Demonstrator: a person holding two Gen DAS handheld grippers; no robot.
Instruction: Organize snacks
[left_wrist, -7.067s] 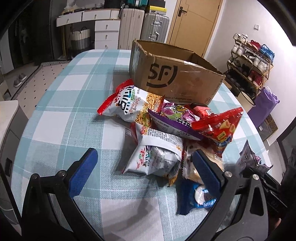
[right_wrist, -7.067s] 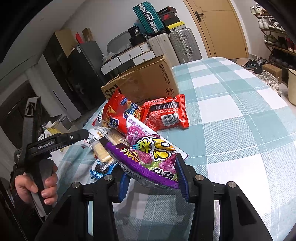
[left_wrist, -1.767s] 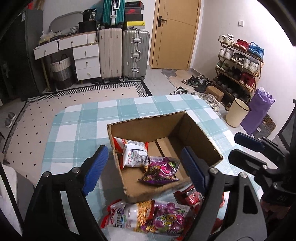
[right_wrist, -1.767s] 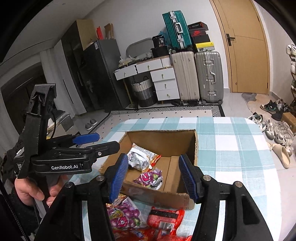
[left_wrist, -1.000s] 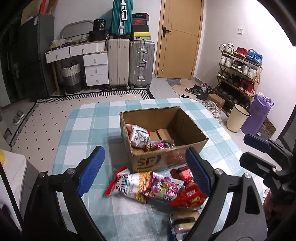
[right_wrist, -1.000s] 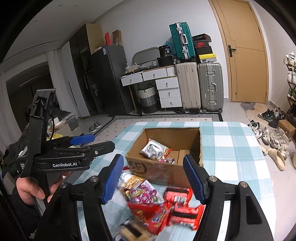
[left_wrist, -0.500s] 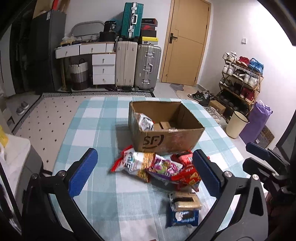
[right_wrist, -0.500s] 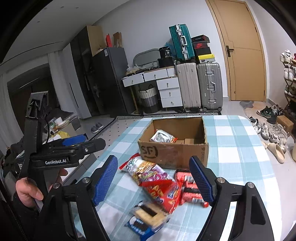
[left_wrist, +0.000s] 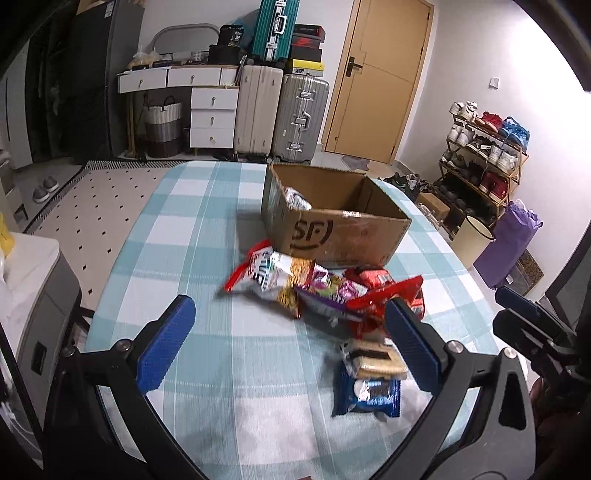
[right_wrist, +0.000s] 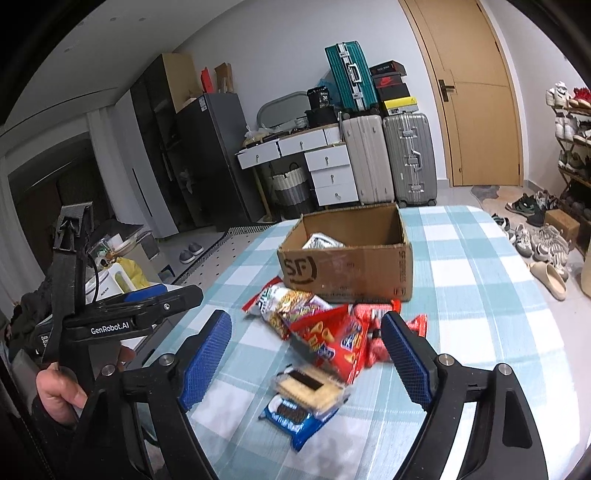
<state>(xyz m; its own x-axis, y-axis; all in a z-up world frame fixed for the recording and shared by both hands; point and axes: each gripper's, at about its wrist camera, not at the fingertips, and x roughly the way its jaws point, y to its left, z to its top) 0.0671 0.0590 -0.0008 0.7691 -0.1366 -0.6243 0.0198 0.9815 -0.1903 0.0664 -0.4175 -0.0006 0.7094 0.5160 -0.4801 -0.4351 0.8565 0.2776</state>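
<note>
We hold the left gripper (left_wrist: 288, 345) and the right gripper (right_wrist: 308, 360) above the checked table (left_wrist: 192, 236), both with jaws spread wide and empty. At mid-frame the snack packets (left_wrist: 325, 291) lie heaped just below the cardboard box (left_wrist: 332, 221), which sits in the upper centre with a silver packet (right_wrist: 321, 240) inside.

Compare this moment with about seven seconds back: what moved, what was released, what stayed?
The right tongs let go of the purple snack bag, which went into the cardboard box along with a silver noodle bag. Both tongs, the left tongs included, pulled back from above the box and are open and empty. The snack pile stays in front of the box on the checked tablecloth.
</note>
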